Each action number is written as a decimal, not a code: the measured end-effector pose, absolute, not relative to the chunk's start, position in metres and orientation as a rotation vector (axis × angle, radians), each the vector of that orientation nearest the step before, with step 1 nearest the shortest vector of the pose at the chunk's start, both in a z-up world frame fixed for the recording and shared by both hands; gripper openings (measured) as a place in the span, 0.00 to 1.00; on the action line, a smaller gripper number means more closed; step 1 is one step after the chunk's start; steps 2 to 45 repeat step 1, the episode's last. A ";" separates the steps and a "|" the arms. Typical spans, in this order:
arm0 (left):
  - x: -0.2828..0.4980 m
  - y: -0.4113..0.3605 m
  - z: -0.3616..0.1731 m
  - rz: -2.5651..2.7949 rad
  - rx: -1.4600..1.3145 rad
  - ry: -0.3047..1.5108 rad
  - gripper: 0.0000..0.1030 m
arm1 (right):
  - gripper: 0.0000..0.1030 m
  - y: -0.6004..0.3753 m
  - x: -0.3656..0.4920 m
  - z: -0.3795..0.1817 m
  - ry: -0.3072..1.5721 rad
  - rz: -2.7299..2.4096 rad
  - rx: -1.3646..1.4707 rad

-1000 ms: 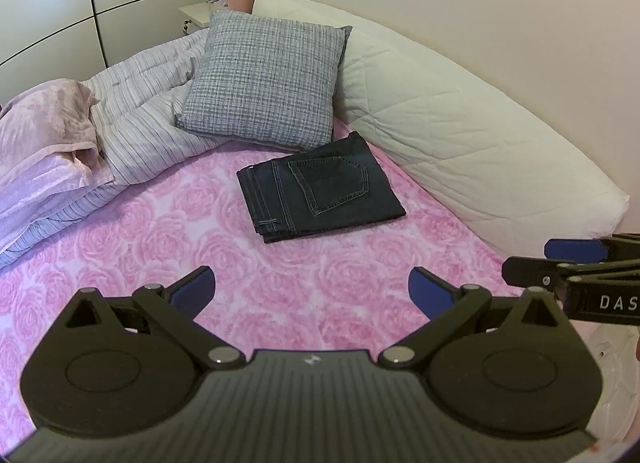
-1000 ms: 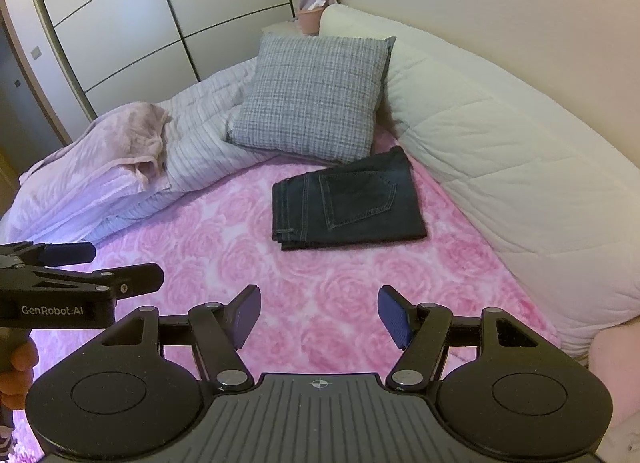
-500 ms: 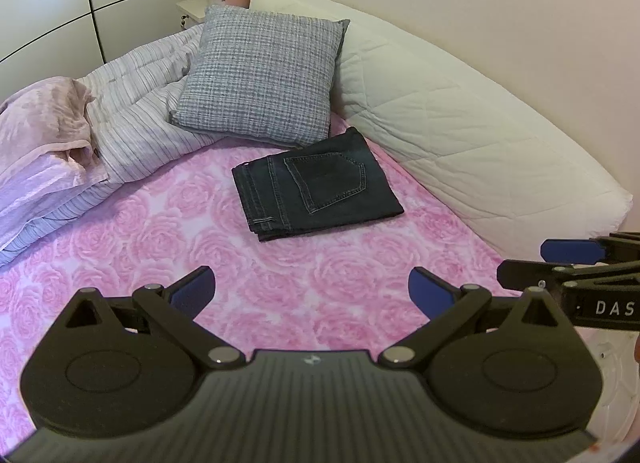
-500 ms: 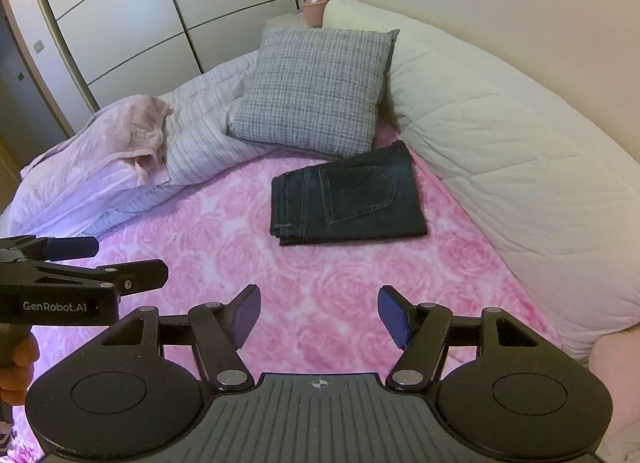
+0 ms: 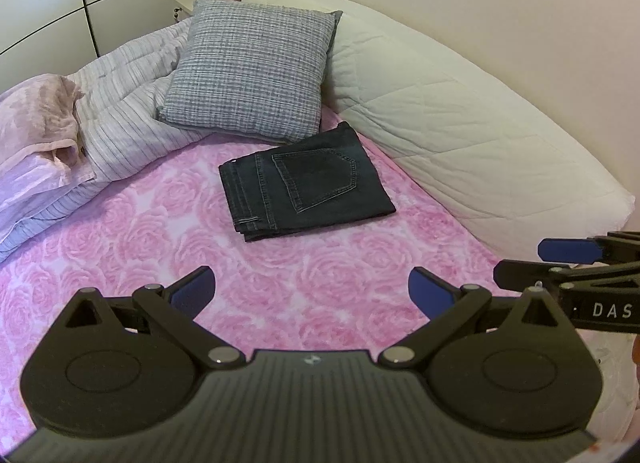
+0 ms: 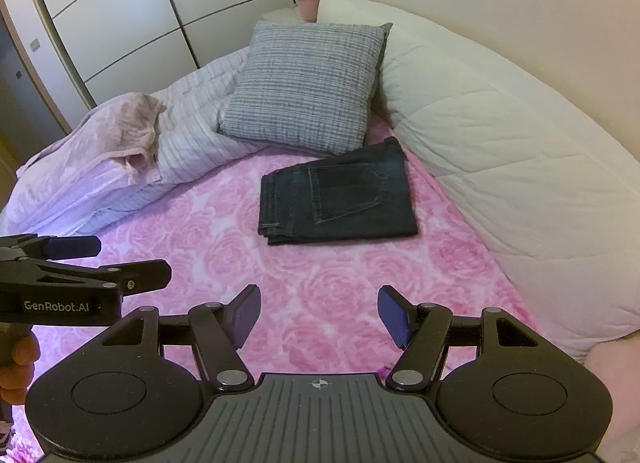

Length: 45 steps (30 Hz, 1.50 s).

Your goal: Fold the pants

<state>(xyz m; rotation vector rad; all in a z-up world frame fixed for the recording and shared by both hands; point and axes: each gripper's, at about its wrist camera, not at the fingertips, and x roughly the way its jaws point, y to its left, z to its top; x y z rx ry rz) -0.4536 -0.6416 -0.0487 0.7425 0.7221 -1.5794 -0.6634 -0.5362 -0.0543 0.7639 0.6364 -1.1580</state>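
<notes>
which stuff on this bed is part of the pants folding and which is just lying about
Part of the job: dark jeans, folded on the pink sheet; left gripper and right gripper, both open and empty.

Just lying about: grey cushion, striped duvet, pink blanket, white bolster.

Both views: the folded pants sit a bit higher in frame vs 1 s ago, and more of the pink sheet shows before them. Left gripper and right gripper have moved back a little.
</notes>
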 end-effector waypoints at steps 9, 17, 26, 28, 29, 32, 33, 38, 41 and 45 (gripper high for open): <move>-0.455 -0.643 -0.049 -1.575 0.745 0.721 0.99 | 0.60 -0.538 -0.665 -0.055 0.637 -1.158 0.764; -0.455 -0.643 -0.049 -1.575 0.745 0.721 0.99 | 0.60 -0.538 -0.665 -0.055 0.637 -1.158 0.764; -0.455 -0.643 -0.049 -1.575 0.745 0.721 0.99 | 0.60 -0.538 -0.665 -0.055 0.637 -1.158 0.764; -0.455 -0.643 -0.049 -1.575 0.745 0.721 0.99 | 0.60 -0.538 -0.665 -0.055 0.637 -1.158 0.764; -0.455 -0.643 -0.049 -1.575 0.745 0.721 0.99 | 0.60 -0.538 -0.665 -0.055 0.637 -1.158 0.764; -0.455 -0.643 -0.049 -1.575 0.745 0.721 0.99 | 0.60 -0.538 -0.665 -0.055 0.637 -1.158 0.764; -0.455 -0.643 -0.049 -1.575 0.745 0.721 0.99 | 0.60 -0.538 -0.665 -0.055 0.637 -1.158 0.764; -0.455 -0.643 -0.049 -1.575 0.745 0.721 0.99 | 0.60 -0.538 -0.665 -0.055 0.637 -1.158 0.764; -0.455 -0.643 -0.049 -1.575 0.745 0.721 0.99 | 0.60 -0.538 -0.665 -0.055 0.637 -1.158 0.764; -0.455 -0.643 -0.049 -1.575 0.745 0.721 0.99 | 0.60 -0.538 -0.665 -0.055 0.637 -1.158 0.764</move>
